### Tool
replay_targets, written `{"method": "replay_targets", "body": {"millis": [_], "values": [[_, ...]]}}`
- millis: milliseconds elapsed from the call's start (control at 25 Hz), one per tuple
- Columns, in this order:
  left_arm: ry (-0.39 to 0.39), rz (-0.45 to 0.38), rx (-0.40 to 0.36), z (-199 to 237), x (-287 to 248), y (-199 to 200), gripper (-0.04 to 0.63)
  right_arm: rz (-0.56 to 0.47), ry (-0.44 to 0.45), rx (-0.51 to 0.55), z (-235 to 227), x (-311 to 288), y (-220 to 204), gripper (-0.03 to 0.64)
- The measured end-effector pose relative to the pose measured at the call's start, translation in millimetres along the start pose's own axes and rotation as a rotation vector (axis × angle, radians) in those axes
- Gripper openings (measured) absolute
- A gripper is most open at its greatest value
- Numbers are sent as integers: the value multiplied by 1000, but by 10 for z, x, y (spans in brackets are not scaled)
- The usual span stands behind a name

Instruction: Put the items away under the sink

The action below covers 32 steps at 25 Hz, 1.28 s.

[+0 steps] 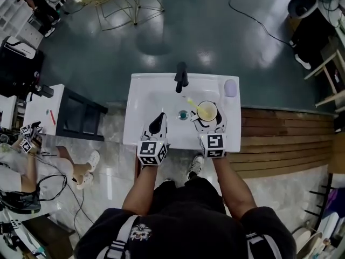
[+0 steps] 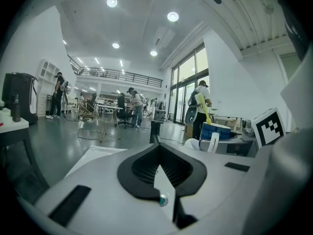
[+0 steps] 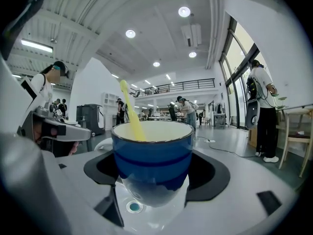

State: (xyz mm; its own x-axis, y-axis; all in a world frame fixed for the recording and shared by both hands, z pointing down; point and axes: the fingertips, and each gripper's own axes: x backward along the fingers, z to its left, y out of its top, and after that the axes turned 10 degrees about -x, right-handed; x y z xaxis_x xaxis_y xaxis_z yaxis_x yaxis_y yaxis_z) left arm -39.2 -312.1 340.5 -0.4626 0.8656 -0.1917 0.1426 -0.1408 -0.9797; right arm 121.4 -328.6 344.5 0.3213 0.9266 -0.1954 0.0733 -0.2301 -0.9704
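Right gripper (image 1: 207, 121) clamped on blue cup (image 3: 152, 155), yellow stick (image 3: 131, 111) inside, above white sink (image 1: 141, 93) basin. Left gripper (image 1: 158, 124) jaws together, empty, over basin beside drain (image 1: 183, 114).

Cup (image 1: 207, 111) in right tool (image 1: 207, 120) over sink (image 1: 136, 109), faucet (image 1: 181, 77) behind, left tool (image 1: 158, 123) alongside.

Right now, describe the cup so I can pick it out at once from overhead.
Find the white sink, black tap at its far edge. Over the basin's right half, in the right claw, is the cup: blue outside, pale inside, with a yellow toothbrush sticking out, unlike the lilac lump on the rim.
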Motion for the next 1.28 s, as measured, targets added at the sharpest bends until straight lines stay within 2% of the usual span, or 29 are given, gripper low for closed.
{"method": "replay_targets", "body": {"millis": [200,440,720,840,1000,1280], "values": [[-19,-27,-1,108,352,-25,3,-24,-18,5,283,258,-5,394],[-96,-29,-61,-7,871,-114,3,-45,-33,-6,606,635,-48,394],[-125,-38,-24,44,1487,-305,3,-50,-62,3,1048,1042,-247,394],[-144,-55,-44,46,1701,-310,3,-54,-74,-18,1221,1228,-310,394],[-173,-60,-88,-61,1949,-332,3,-49,-76,-6,1362,1471,-347,394],[-170,-47,-82,-316,2172,-443,3,-38,-51,-27,1379,1914,-415,394]]}}
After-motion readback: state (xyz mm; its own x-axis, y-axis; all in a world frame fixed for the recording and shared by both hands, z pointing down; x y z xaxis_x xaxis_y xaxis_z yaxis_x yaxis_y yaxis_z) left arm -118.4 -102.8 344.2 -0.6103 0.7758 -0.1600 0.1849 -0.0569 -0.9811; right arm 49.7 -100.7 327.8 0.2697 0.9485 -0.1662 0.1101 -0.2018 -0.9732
